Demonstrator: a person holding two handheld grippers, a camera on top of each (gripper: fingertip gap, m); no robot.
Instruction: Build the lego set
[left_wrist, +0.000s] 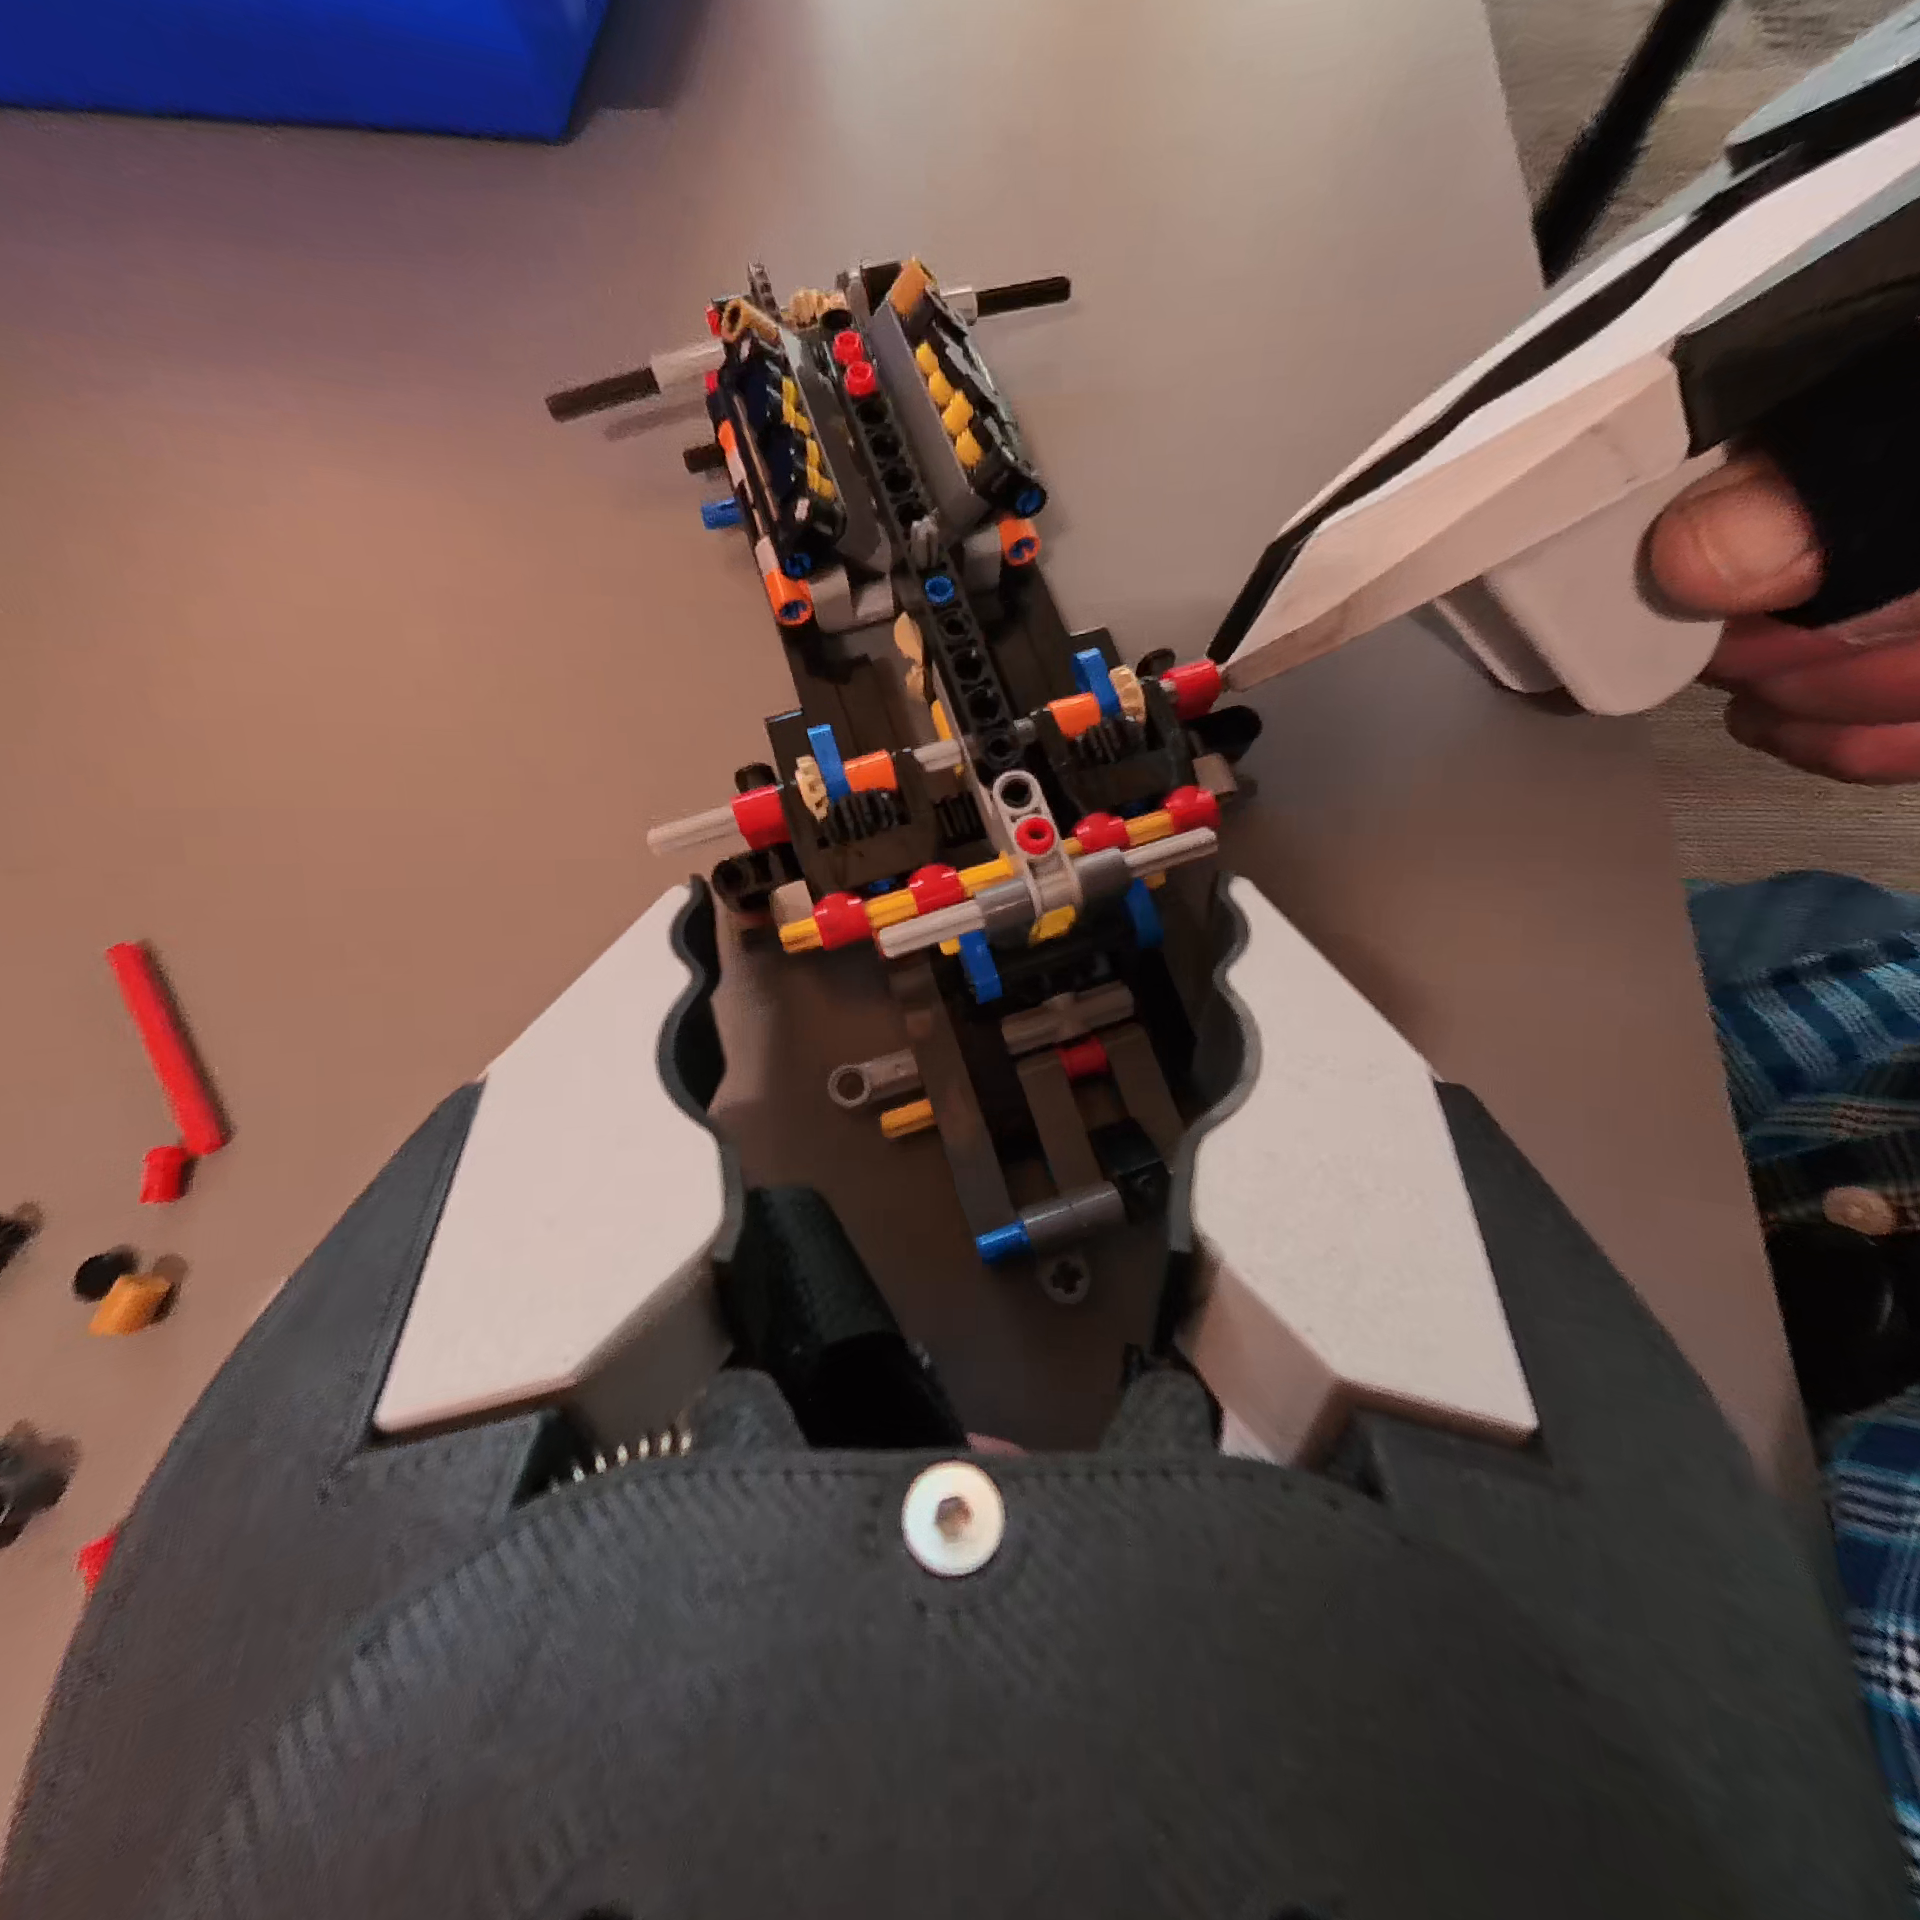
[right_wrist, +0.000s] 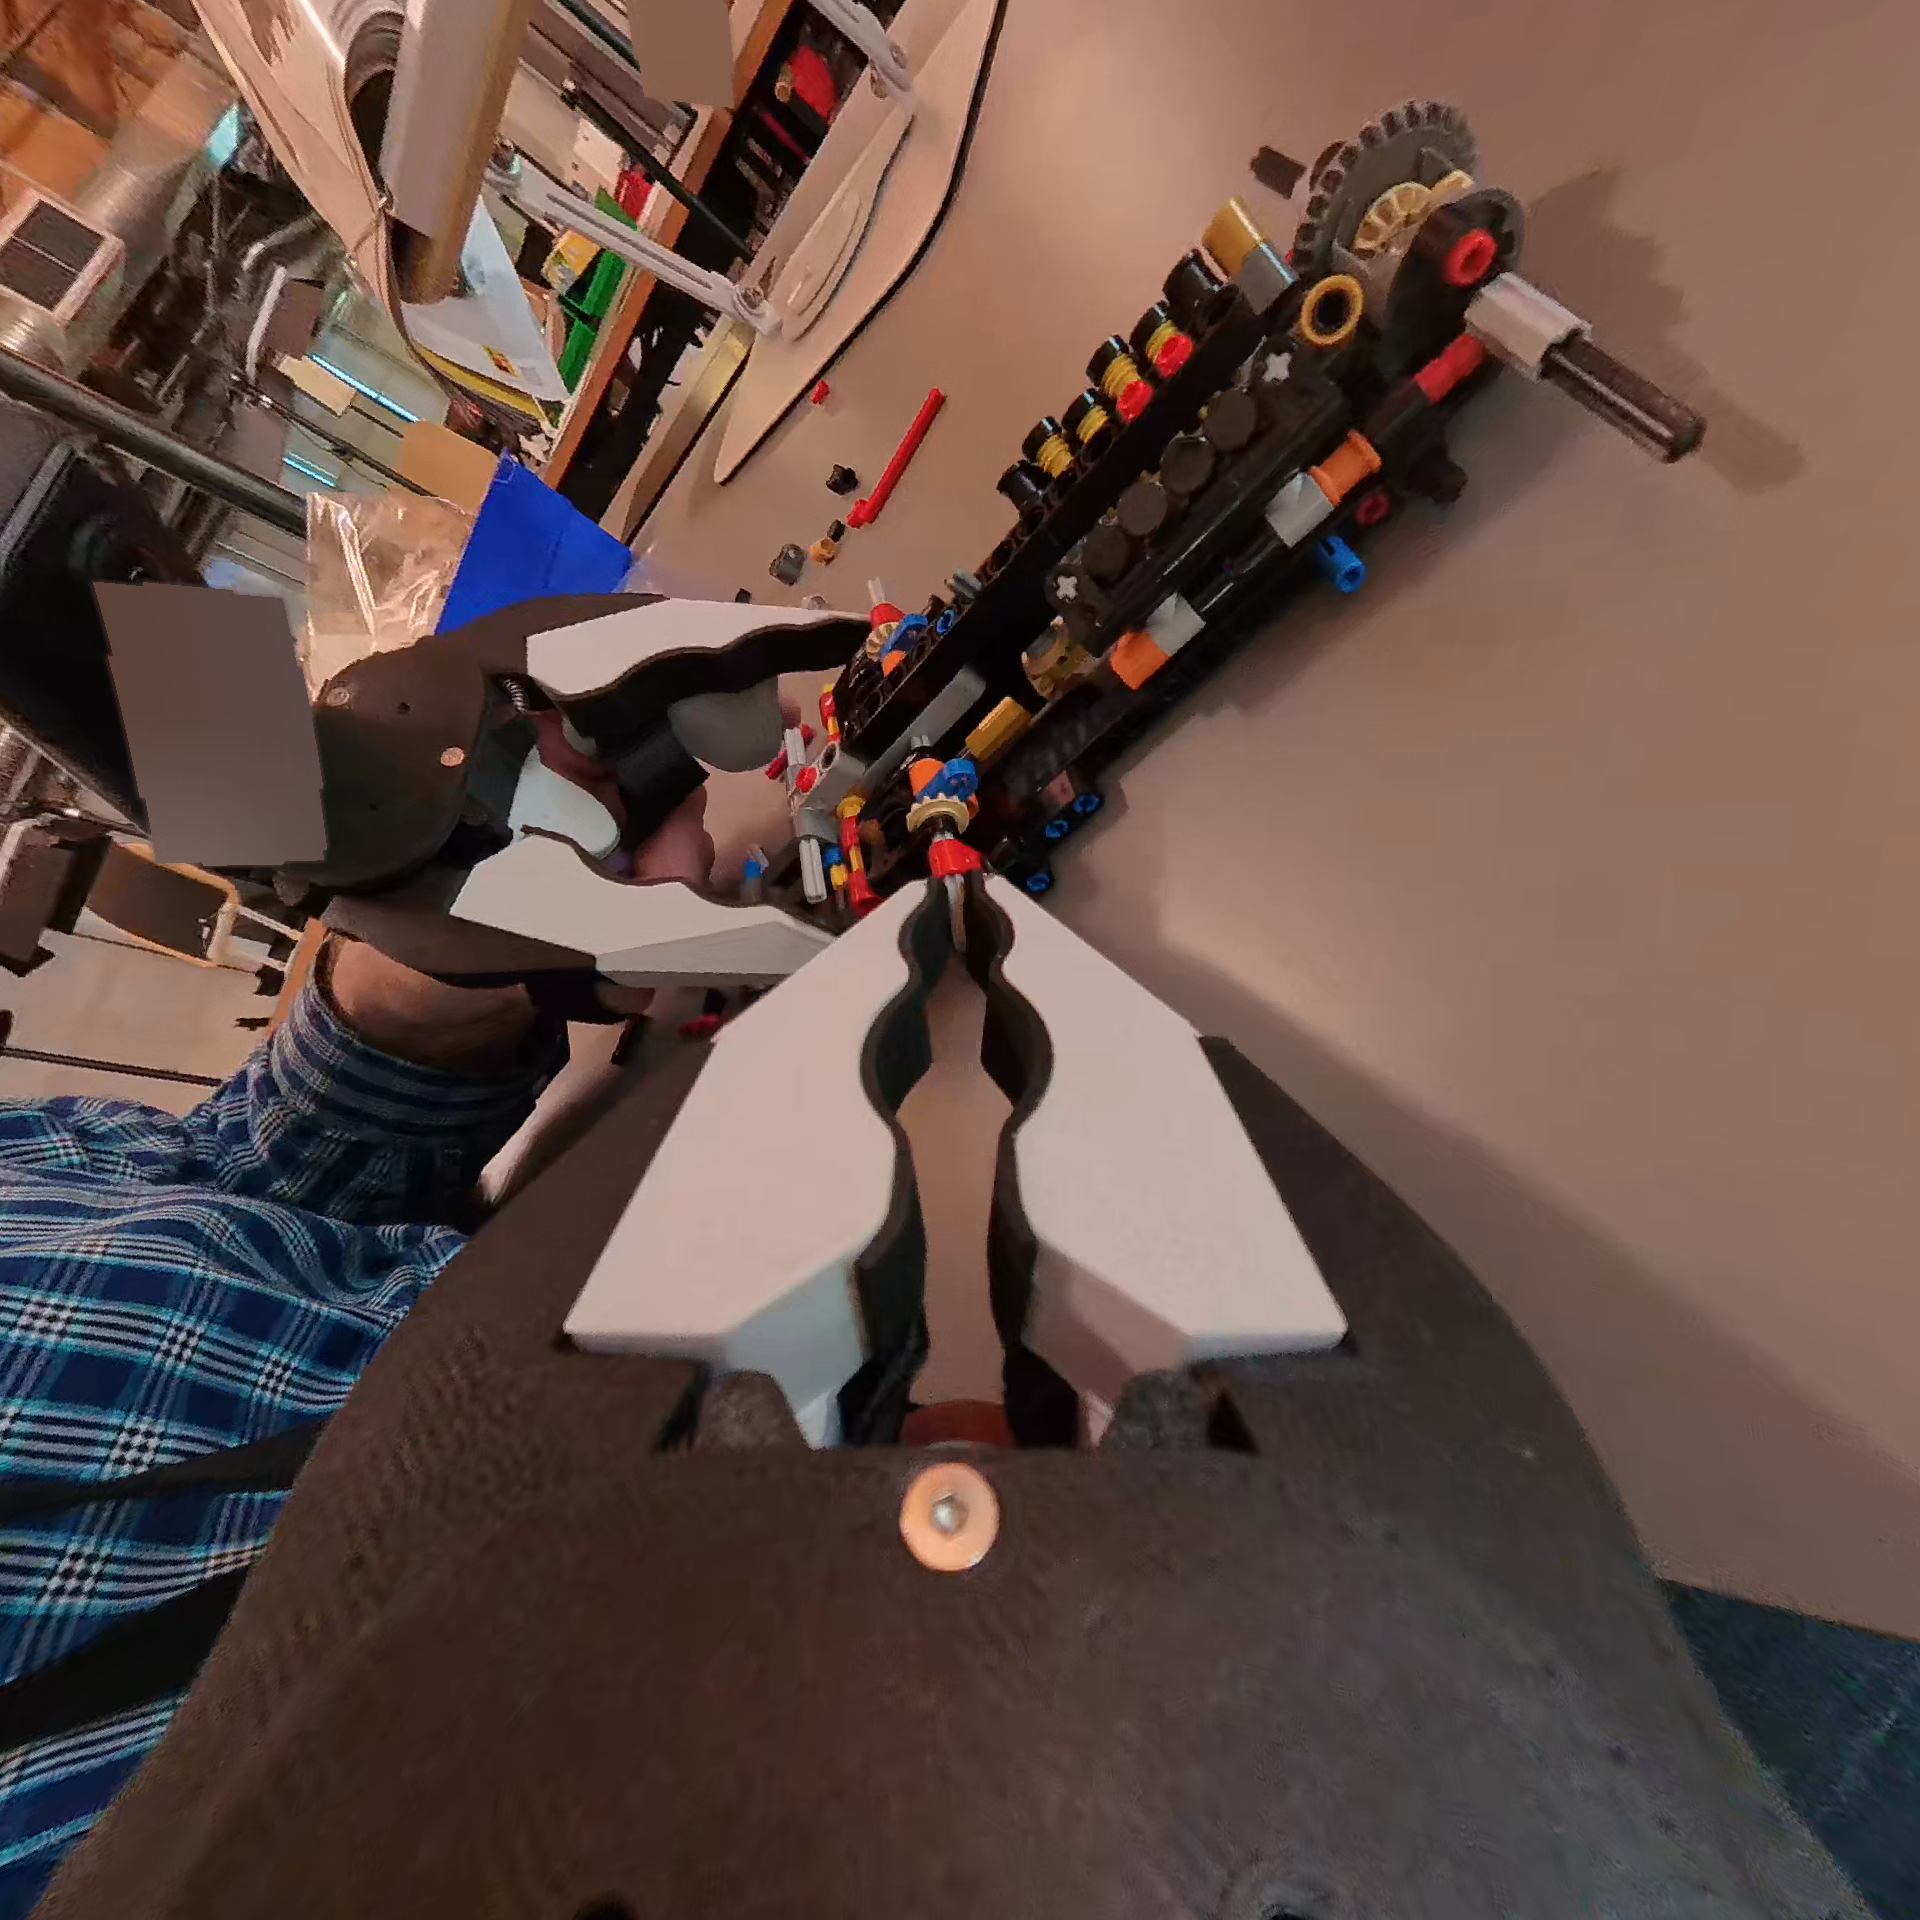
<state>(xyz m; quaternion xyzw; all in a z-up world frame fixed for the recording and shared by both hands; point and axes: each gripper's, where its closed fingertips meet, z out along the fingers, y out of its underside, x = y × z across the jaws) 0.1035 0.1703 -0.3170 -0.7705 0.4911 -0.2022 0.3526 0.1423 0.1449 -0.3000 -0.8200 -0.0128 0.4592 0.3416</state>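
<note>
While the long lego chassis (left_wrist: 914, 665) lies largely built on the table (left_wrist: 312, 623), my left gripper (left_wrist: 961, 997) straddles its near end, spread wide; my right gripper (right_wrist: 957, 902) pinches a side axle (right_wrist: 951, 883); loose pieces (left_wrist: 166, 1049) remain unfitted.

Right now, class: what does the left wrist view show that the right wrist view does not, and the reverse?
Left wrist view only: the model's top, with its yellow axle and central black beam.

Right wrist view only: a large grey gear at the far end, plus shelves beyond the table.

Both: the model, the loose red axle, the right gripper shut at a red bush, and the open left gripper.
</note>
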